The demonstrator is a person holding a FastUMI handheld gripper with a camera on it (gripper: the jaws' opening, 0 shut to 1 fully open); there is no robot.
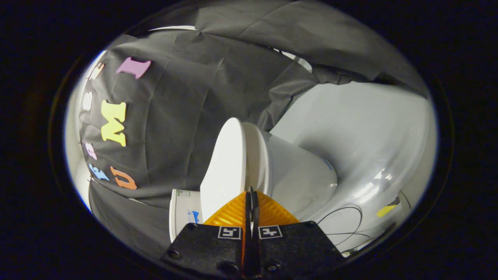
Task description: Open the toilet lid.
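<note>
1. Black cloth wall behind, pale floor beside; camera rolled sideways.
2. Toilet just ahead of my fingers; lid sits against the seat.
3. My gripper: fingers pressed together, nothing visibly between them, tips at the lid–seat seam.
4. Cables on floor beside the toilet.

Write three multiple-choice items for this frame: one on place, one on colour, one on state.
1. Where is the toilet lid relative to the gripper?
A. just ahead of the fingertips
B. far off by the cables
C. behind the cistern

2. What colour is the toilet?
A. black
B. white
C. blue

3. How do the gripper's fingers stand?
A. spread wide
B. closed together, tips at the lid's edge
C. clamped on a cable

Answers: 1 A, the lid's edge sits right at the fingertips. 2 B, lid, seat and bowl are all white. 3 B, only a thin slit shows between the fingers; whether they pinch the lid is unclear.
</note>
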